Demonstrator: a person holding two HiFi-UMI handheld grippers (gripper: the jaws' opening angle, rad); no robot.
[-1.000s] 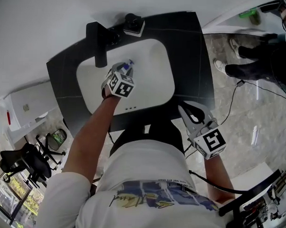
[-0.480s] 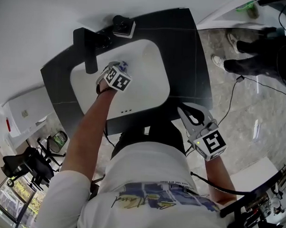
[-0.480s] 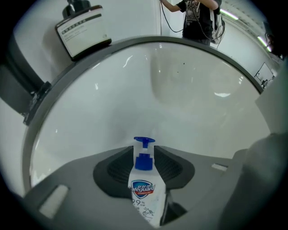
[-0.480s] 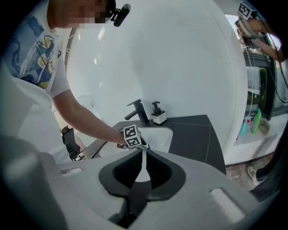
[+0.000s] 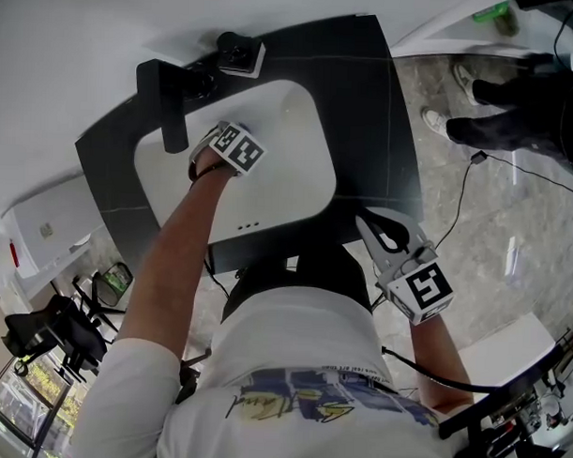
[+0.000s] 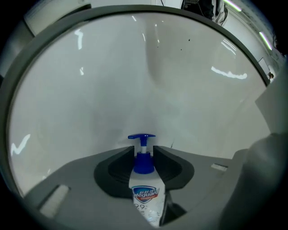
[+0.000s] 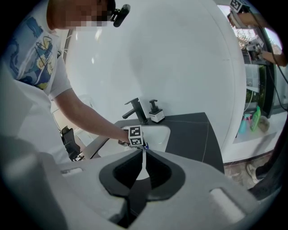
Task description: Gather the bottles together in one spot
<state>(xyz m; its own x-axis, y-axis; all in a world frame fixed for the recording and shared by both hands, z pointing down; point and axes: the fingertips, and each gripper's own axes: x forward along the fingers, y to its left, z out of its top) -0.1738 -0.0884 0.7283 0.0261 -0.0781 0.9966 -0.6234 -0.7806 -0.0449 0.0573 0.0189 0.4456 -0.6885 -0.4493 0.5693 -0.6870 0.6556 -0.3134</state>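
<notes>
Your left gripper (image 6: 144, 151): fingers closing round Safeguard pump bottle (image 6: 146, 193), which stands between them over sink basin (image 5: 289, 148), not clamped yet. Your right gripper (image 7: 143, 152): fingers together, empty (idle). Gathering looks barely begun; bottle yet to reach any spot.

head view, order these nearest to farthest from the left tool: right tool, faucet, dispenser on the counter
The left tool is in the sink, jaws closing round a bottle.
1. Faucet, just to its left.
2. Dispenser, at the counter's back edge.
3. Right tool, off the counter's front edge.
</notes>
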